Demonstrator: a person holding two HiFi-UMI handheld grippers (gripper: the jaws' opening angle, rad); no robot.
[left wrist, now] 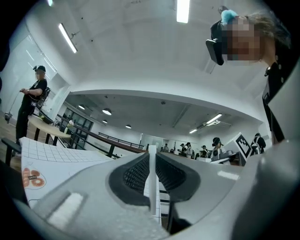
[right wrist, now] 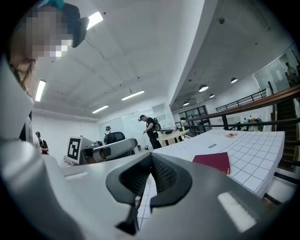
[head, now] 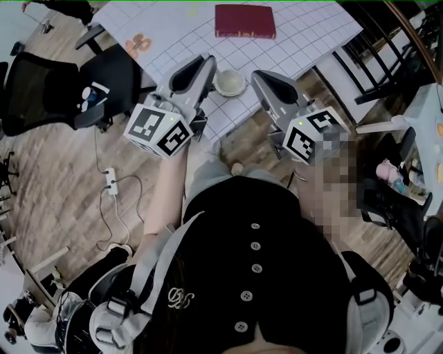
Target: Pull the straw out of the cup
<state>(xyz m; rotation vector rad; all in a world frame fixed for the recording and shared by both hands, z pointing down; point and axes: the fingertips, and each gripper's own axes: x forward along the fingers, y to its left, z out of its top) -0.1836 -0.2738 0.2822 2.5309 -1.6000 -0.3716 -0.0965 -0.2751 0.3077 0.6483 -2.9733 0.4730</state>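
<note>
A white straw (left wrist: 152, 180) stands upright between the dark pads of my left gripper (left wrist: 152, 164), which is shut on it. In the head view the left gripper (head: 206, 66) hangs over the near edge of the table, just left of a cream cup (head: 229, 83) seen from above. The straw itself cannot be made out in the head view. My right gripper (head: 261, 77) hovers just right of the cup. Its jaws meet with nothing between them in the right gripper view (right wrist: 149, 168). Both grippers point about level across the table.
The table (head: 173, 34) has a white gridded cover, with a dark red book (head: 244, 21) lying at its far side. Black office chairs (head: 41, 90) stand to the left. A power strip (head: 109, 180) and cable lie on the wooden floor. People stand in the background.
</note>
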